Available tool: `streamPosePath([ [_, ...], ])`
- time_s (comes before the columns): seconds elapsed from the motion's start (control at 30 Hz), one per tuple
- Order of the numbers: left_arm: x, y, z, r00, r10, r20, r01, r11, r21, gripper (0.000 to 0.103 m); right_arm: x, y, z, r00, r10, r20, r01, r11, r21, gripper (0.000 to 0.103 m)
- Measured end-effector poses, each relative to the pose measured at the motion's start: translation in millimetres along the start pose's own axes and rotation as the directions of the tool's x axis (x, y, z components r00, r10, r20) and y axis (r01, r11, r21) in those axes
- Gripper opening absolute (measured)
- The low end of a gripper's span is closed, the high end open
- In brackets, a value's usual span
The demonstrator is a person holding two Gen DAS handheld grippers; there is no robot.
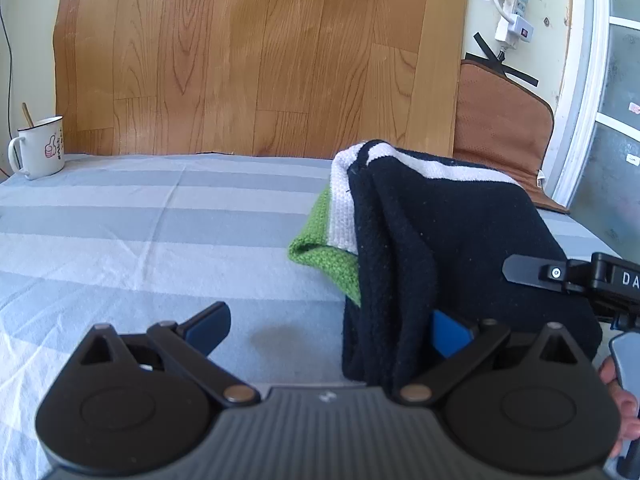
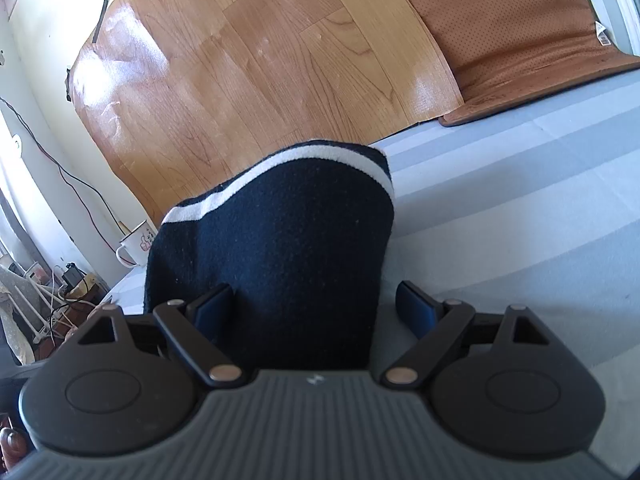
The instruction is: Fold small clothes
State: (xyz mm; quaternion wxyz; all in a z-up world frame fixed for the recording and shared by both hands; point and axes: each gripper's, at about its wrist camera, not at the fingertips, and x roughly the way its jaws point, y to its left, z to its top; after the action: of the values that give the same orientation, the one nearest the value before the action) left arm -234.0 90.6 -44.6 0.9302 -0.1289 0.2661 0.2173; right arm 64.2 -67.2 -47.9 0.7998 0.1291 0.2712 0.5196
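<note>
Folded sweater (image 1: 460,248) on striped sheet (image 1: 140,232) — left tool (image 1: 332,328) and right tool (image 2: 314,306) both released.

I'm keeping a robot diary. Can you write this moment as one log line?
step: fold done | sweater: folded on bed | left gripper: open | right gripper: open, astride sweater

The letters "DA" stand in white on the black body of the right gripper (image 1: 524,270) where it enters the left wrist view from the right edge; the rest of the word is cut off. The white enamel mug (image 1: 40,147) bears a pink thumbs-up drawing with a column of small dark characters beside it, too small to read. A small white logo mark sits on the grey ribbed housing of each gripper. In the right wrist view, tiny print at the top left corner is illegible.
</note>
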Motion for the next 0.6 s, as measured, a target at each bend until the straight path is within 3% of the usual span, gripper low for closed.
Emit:
streamPosePath([
  [0.6, 3.1, 0.4, 0.5, 1.000, -0.011, -0.008, 0.010, 1.000, -0.014, 0.103, -2.0, 1.5, -2.3, 1.000, 0.010, 0.010, -0.010, 1.000, 0.026, 0.090],
])
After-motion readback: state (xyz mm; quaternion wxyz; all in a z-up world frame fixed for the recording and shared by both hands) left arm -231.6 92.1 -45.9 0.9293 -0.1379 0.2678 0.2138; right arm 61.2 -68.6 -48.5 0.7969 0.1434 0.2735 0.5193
